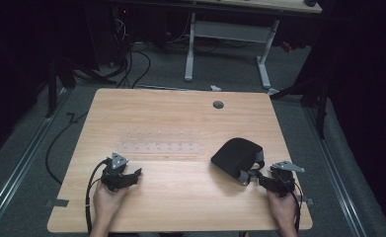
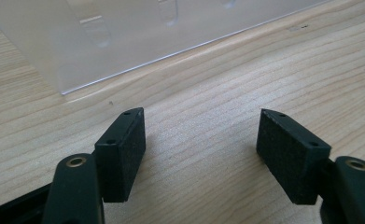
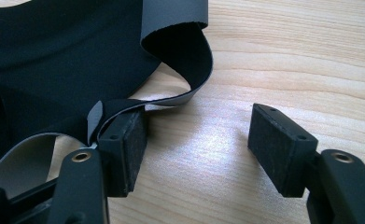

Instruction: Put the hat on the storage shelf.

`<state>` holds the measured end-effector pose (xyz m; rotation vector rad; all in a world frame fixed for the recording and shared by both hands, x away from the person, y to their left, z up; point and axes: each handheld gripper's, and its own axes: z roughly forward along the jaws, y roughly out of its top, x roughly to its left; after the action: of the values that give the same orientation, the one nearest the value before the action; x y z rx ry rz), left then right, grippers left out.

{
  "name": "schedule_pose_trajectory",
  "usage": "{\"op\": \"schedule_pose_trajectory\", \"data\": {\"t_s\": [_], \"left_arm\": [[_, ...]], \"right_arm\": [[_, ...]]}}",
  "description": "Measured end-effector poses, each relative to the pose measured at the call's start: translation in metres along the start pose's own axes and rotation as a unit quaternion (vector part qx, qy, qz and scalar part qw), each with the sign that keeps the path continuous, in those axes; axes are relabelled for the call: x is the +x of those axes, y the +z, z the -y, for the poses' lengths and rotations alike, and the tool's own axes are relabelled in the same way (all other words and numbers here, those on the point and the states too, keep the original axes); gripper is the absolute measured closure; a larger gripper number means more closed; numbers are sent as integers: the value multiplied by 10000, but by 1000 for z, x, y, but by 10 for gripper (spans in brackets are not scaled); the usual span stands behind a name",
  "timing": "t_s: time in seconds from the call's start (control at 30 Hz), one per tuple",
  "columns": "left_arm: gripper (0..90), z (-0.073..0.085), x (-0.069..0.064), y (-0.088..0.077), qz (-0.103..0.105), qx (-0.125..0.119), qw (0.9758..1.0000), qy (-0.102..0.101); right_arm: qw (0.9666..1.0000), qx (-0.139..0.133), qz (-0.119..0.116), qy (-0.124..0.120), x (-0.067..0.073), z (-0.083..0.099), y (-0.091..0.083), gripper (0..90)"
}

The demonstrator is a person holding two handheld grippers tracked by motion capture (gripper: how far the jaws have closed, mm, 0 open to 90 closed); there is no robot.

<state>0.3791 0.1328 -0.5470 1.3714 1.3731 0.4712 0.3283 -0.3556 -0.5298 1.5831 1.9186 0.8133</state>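
High view: both hands are resting their claws on the desk [image 1: 180, 182]; left claw [image 1: 131, 175] is gaping beside a clear plastic sheet [image 1: 161, 140]; right claw [image 3: 196, 144], jaws apart, is nudging the strap [image 3: 180, 51] of a black fabric item [image 1: 235, 154]; closing on that strap appears next.
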Motion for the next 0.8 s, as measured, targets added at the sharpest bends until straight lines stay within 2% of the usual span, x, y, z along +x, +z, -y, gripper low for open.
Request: {"op": "schedule_pose_trajectory", "data": {"t_s": [0.67, 0.8], "left_arm": [[324, 0, 0, 0, -24, -5, 10000, -12], [324, 0, 0, 0, -24, -5, 10000, -14]], "right_arm": [[10000, 2, 2, 53, -1, -1, 1, 381], [10000, -11, -41, 54, -2, 0, -1, 411]]}}
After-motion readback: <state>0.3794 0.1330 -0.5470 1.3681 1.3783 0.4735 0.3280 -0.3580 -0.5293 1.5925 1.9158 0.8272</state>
